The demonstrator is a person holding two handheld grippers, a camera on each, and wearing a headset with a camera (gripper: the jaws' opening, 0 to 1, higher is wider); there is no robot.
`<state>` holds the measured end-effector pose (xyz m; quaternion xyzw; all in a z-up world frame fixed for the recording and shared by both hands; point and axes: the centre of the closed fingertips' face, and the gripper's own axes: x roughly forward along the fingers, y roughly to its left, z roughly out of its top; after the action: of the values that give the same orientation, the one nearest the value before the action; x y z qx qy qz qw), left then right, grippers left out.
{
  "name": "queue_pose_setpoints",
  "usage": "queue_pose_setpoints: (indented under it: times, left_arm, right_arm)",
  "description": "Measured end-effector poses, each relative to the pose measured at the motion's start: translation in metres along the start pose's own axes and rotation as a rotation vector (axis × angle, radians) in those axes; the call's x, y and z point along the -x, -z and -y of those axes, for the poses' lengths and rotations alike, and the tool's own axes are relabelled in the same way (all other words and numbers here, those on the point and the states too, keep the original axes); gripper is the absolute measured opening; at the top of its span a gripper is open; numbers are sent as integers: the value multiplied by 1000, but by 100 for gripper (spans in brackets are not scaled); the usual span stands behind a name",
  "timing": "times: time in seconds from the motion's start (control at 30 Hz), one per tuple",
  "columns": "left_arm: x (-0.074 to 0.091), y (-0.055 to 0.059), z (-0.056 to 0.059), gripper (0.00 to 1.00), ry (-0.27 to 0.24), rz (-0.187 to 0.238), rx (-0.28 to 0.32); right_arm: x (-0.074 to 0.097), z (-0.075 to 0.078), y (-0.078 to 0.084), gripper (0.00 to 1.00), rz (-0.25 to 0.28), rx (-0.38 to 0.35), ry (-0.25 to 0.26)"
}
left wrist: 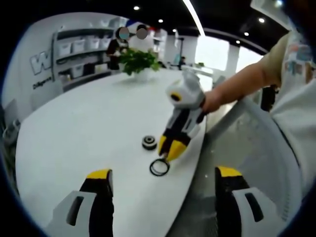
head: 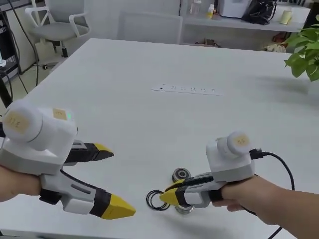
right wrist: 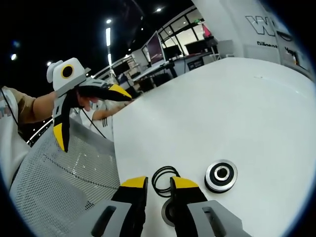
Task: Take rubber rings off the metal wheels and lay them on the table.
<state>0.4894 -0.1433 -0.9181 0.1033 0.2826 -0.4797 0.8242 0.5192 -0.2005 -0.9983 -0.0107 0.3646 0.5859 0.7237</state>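
My right gripper (right wrist: 159, 183), jaws nearly pressed together and seemingly empty, hovered just beside the metal wheel (right wrist: 221, 176). Loose rubber rings (right wrist: 165, 179) lay near that wheel. My left gripper (head: 117, 180) hung spread, well apart from it, leaving room.

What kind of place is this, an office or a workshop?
Most likely an open-plan office: a big white table, a swivel chair beside it, monitors on desks beyond, and a potted plant.
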Motion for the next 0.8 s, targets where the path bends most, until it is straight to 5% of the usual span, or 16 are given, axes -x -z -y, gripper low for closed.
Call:
queue_pose_setpoints:
  times: [0.8]
  left_arm:
    - [-11,-9,-7,84,4,-11,-22]
  right_arm:
    - [33,18,-25,26,120,-22,68]
